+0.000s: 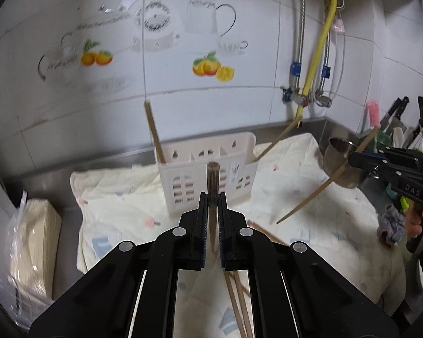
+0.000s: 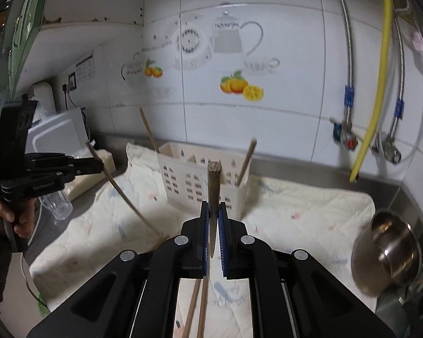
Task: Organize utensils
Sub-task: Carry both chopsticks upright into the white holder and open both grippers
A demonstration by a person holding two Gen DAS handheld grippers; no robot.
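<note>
My left gripper (image 1: pixel 213 197) is shut on a wooden chopstick (image 1: pixel 213 176) that points away over the patterned cloth (image 1: pixel 121 205). Behind it stands a white slotted utensil caddy (image 1: pixel 183 186). One chopstick (image 1: pixel 154 132) stands in its left end and another (image 1: pixel 279 138) leans out of its right end. My right gripper (image 2: pixel 213 205) is shut on a second chopstick (image 2: pixel 213 181) in front of the same caddy (image 2: pixel 183 181). Each gripper shows in the other's view, the right gripper (image 1: pixel 355 159) and the left gripper (image 2: pixel 98 164), both raised above the cloth. Loose chopsticks (image 1: pixel 237 295) lie on the cloth below.
A steel ladle (image 2: pixel 389 253) hangs at the right. A clear glass (image 2: pixel 56 204) and a white appliance (image 2: pixel 59 132) are at the left. A bagged paper stack (image 1: pixel 31 239) sits left of the cloth. Knives (image 1: pixel 394 112) and a yellow hose (image 1: pixel 318 56) are at the right wall.
</note>
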